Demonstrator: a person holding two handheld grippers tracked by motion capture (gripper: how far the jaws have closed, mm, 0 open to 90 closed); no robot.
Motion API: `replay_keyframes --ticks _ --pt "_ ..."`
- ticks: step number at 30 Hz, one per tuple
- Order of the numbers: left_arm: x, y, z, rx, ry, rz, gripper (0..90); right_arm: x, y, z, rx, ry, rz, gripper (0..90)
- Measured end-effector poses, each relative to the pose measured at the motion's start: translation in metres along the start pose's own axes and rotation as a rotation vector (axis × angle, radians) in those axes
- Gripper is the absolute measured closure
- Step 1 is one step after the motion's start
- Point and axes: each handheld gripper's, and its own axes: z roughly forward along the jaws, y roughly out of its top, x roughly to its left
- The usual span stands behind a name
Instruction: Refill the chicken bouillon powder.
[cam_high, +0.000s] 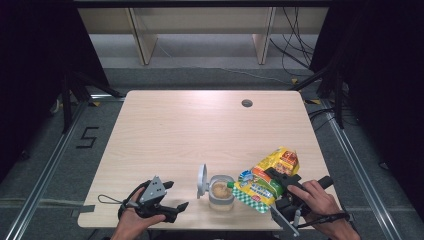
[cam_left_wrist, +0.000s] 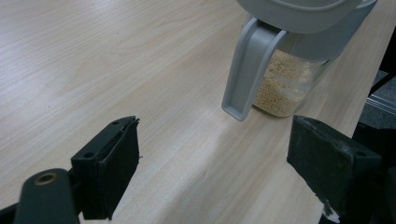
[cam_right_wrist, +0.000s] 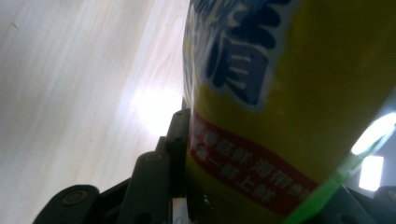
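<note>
A clear canister (cam_high: 220, 193) is standing near the table's (cam_high: 190, 130) front edge, its grey lid (cam_high: 201, 181) hanging open at its left side, and it is holding a heap of pale beige granules (in the left gripper view (cam_left_wrist: 280, 88) they are filling its lower part behind the lid's hanging tab). A yellow pouch (cam_high: 267, 179) with a green checked lower edge is tilting with its green spout (cam_high: 230, 184) right at the canister's rim. The right gripper (cam_high: 284, 184) is grasping the pouch, its jaws clamping the pouch's body, and its own view shows a black jaw pressing against the yellow and red printed film (cam_right_wrist: 280, 116). The left gripper (cam_high: 172, 197) is resting on the table left of the canister, jaws spread wide with nothing between them. The canister's top is being cut off in the left gripper view, and whether anything is flowing from the spout cannot be made out.
</note>
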Motion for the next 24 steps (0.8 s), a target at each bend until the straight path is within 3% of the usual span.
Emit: replay_keyframes --ticks 3,4,6,9,10,12,13,14,15,17,19,20,24 --pt "-0.001 0.0 0.0 0.001 -0.003 -0.018 16.0 0.004 -0.004 0.001 -0.013 0.02 0.069 66.3" --pt "-0.001 0.0 0.0 0.001 -0.003 -0.018 16.0 0.002 -0.005 0.002 -0.027 0.009 0.051 66.3" --pt "-0.001 0.0 0.0 0.009 -0.002 -0.01 16.0 0.002 -0.009 0.003 -0.033 0.018 0.064 66.5" --pt "0.0 0.0 0.0 0.008 -0.001 -0.006 16.0 0.006 -0.014 0.005 -0.043 0.031 0.126 66.7" --pt "0.0 0.0 0.0 0.008 0.0 -0.004 16.0 0.005 -0.015 0.005 -0.049 0.025 0.112 66.8" --pt "0.0 0.0 0.0 0.006 -0.001 -0.009 16.0 0.007 -0.017 0.007 -0.061 0.039 0.128 67.0" --pt "0.0 0.0 0.0 0.006 0.0 -0.007 16.0 0.011 -0.018 0.008 -0.073 0.051 0.198 67.1" --pt "0.001 0.0 -0.001 0.008 0.001 0.008 16.0 0.011 -0.019 0.009 -0.089 0.05 0.203 67.2" --pt "0.001 0.0 -0.001 0.008 0.0 0.007 16.0 0.013 -0.019 0.008 -0.091 0.055 0.258 67.3" --pt "0.001 0.0 -0.001 0.007 0.001 0.006 16.0 0.011 -0.022 0.009 -0.132 0.056 0.266 67.6" --pt "0.0 0.0 -0.001 0.008 0.0 0.007 16.0 0.011 -0.025 0.009 -0.152 0.058 0.304 68.0" --pt "-0.001 0.0 0.0 0.009 -0.003 -0.009 16.0 0.014 -0.026 0.009 -0.158 0.064 0.37 68.1" --pt "0.0 0.0 0.0 0.008 -0.004 -0.01 16.0 0.015 -0.036 0.012 -0.226 0.071 0.467 69.4"
